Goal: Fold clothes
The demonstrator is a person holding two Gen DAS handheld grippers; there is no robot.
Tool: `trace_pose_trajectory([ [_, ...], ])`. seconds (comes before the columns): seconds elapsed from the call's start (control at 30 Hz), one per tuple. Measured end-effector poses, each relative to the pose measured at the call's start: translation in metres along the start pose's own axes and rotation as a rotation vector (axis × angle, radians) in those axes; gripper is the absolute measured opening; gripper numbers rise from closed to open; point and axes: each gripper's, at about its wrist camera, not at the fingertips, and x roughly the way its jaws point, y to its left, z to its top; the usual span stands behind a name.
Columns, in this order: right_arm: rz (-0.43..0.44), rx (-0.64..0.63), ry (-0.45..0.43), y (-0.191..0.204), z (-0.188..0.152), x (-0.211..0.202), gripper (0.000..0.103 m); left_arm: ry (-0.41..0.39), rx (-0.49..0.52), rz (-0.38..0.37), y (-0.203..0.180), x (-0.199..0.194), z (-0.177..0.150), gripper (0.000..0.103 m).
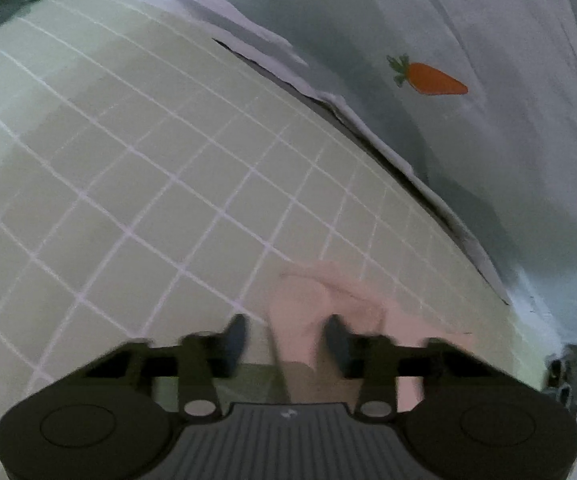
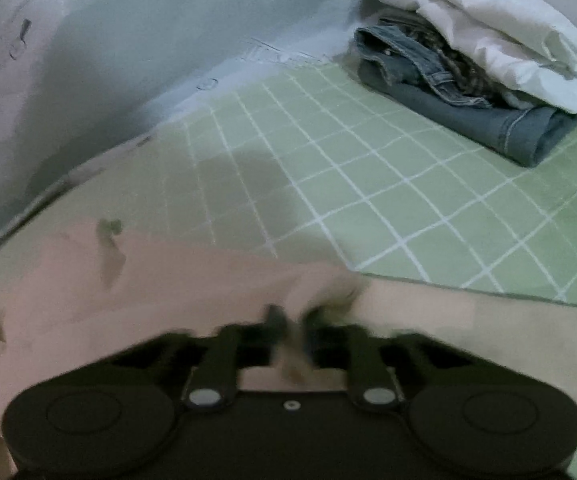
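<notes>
A pale pink garment (image 2: 148, 280) lies on the green checked bed sheet (image 2: 368, 184). My right gripper (image 2: 292, 322) is nearly closed on a raised fold of the pink cloth; the view is blurred. In the left wrist view a corner of the same pink garment (image 1: 328, 296) lies between and beyond the fingers of my left gripper (image 1: 286, 338), whose jaws stand apart around the cloth without clamping it.
A stack of folded clothes, jeans (image 2: 468, 108) under white fabric (image 2: 488, 28), sits at the back right. A pale sheet with a carrot print (image 1: 428, 78) hangs along the bed's far edge. The green sheet (image 1: 128, 160) spreads left.
</notes>
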Motion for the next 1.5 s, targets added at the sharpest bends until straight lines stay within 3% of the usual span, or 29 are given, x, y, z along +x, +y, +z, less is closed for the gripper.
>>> trace_pose_trajectory([
  [0.2, 0.032, 0.007, -0.127, -0.003, 0.013, -0.022, 0.007, -0.091, 0.088, 0.000, -0.025, -0.020, 0.006, 0.003],
  [0.33, -0.012, -0.066, -0.258, 0.002, 0.033, -0.051, 0.007, -0.145, 0.121, -0.036, -0.037, -0.033, 0.017, 0.002],
  [0.4, -0.021, -0.083, -0.289, 0.002, 0.043, -0.055, 0.007, -0.146, 0.146, -0.013, -0.041, -0.026, 0.018, 0.003],
  [0.57, -0.052, -0.084, -0.216, -0.008, 0.051, -0.023, 0.007, -0.098, 0.162, 0.089, -0.039, 0.012, 0.008, 0.003],
  [0.67, -0.073, -0.059, -0.147, -0.015, 0.046, 0.000, 0.008, -0.085, 0.163, 0.105, -0.036, 0.021, 0.002, 0.004],
  [0.77, -0.074, 0.006, -0.083, -0.025, 0.041, 0.013, 0.011, -0.092, 0.195, 0.108, -0.037, 0.019, -0.002, 0.013],
  [0.83, -0.077, 0.037, -0.061, -0.030, 0.040, 0.016, 0.029, -0.102, 0.230, 0.149, -0.039, 0.017, -0.002, 0.037],
  [0.87, -0.086, 0.038, -0.061, -0.032, 0.039, 0.016, 0.052, -0.110, 0.235, 0.173, -0.039, 0.015, -0.002, 0.056],
  [0.9, -0.089, 0.033, -0.068, -0.032, 0.038, 0.015, 0.072, -0.124, 0.228, 0.192, -0.037, 0.011, -0.003, 0.064],
  [1.07, -0.069, 0.003, -0.053, -0.032, 0.036, 0.024, 0.097, -0.146, 0.163, 0.182, -0.027, -0.011, -0.006, 0.071],
  [1.13, -0.075, -0.023, -0.039, -0.028, 0.036, 0.029, 0.098, -0.154, 0.156, 0.182, -0.028, -0.024, -0.010, 0.071],
  [1.17, -0.083, -0.046, -0.042, -0.026, 0.036, 0.030, 0.097, -0.156, 0.161, 0.183, -0.029, -0.030, -0.013, 0.072],
  [1.23, -0.087, -0.086, -0.051, -0.022, 0.035, 0.029, 0.077, -0.158, 0.176, 0.185, -0.034, -0.047, -0.023, 0.072],
  [1.3, -0.062, -0.099, -0.053, -0.019, 0.036, 0.023, 0.023, -0.159, 0.193, 0.185, -0.037, -0.062, -0.035, 0.072],
  [1.33, -0.053, -0.095, -0.058, -0.018, 0.037, 0.019, 0.012, -0.159, 0.203, 0.183, -0.038, -0.070, -0.043, 0.072],
  [1.37, -0.027, -0.096, -0.074, -0.015, 0.037, 0.010, 0.006, -0.159, 0.213, 0.181, -0.039, -0.078, -0.050, 0.072],
  [1.5, 0.091, -0.180, -0.173, 0.012, 0.023, -0.036, 0.005, -0.118, 0.264, 0.170, -0.045, -0.108, -0.096, 0.073],
])
